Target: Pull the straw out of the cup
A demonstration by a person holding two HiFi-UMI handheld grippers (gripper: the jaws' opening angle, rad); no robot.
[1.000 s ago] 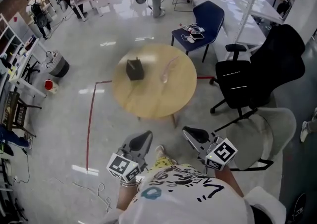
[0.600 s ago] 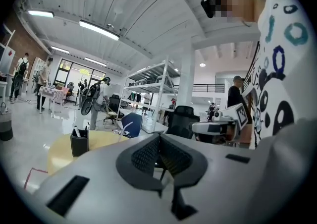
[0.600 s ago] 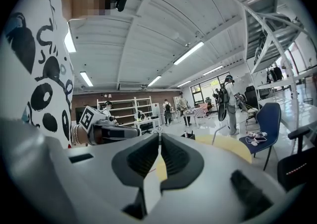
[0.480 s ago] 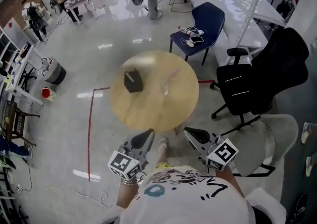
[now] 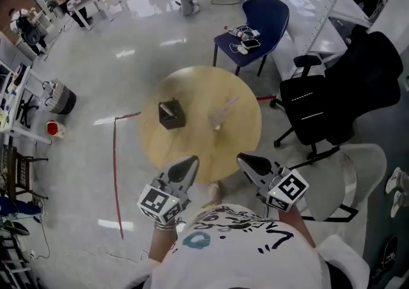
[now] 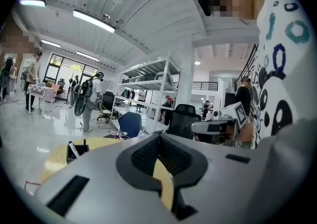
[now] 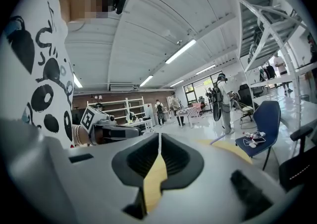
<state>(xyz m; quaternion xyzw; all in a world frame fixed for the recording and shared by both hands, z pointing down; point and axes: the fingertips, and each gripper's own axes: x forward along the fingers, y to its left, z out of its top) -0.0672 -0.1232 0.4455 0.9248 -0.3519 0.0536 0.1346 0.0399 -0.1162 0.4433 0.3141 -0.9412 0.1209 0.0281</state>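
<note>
My left gripper (image 5: 190,164) and right gripper (image 5: 246,162): jaws clenched, empty, near bench (image 5: 192,140) edge; straw (image 5: 227,103) in cup (image 5: 216,119).

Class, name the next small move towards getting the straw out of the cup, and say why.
Probably reach the right gripper forward towards the straw: it and the left gripper are shut, empty and short of the cup on the table, and the straw leans right.

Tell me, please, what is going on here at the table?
A person stands at a round wooden table with a gripper in each hand. The left gripper and right gripper are held at its near edge, fingers together, empty. The straw is in the clear cup, near a black box, untouched.
</note>
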